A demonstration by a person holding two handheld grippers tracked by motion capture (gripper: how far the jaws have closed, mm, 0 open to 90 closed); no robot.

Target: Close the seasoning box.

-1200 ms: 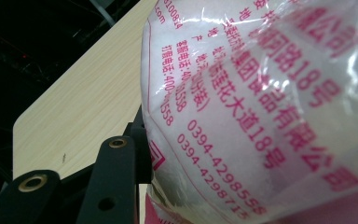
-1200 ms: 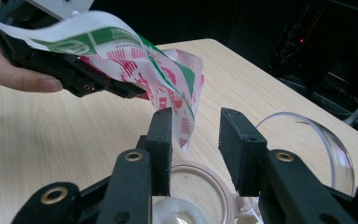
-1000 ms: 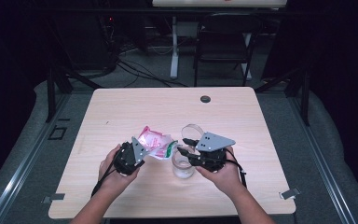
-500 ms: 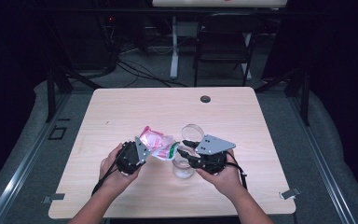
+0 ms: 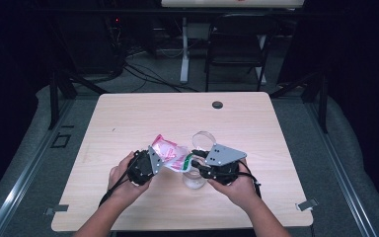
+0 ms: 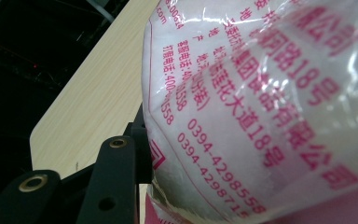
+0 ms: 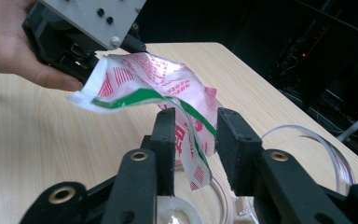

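A pink-and-white printed plastic bag hangs above the table between both hands. My left gripper is shut on its left end, and one black finger presses into the full bag. My right gripper faces it from the right. Its jaws have just been closing, and the bag's green-edged open flap hangs loose in the gap between them. A clear jar stands on the table under the flap, its mouth just below my right jaws.
A clear round lid lies just behind the jar, seen as a rim in the right gripper view. The wooden table has a dark cable hole near its far edge. A chair stands beyond it.
Both hands, the bag and the jar stay where they were; no shift shows in the high view.
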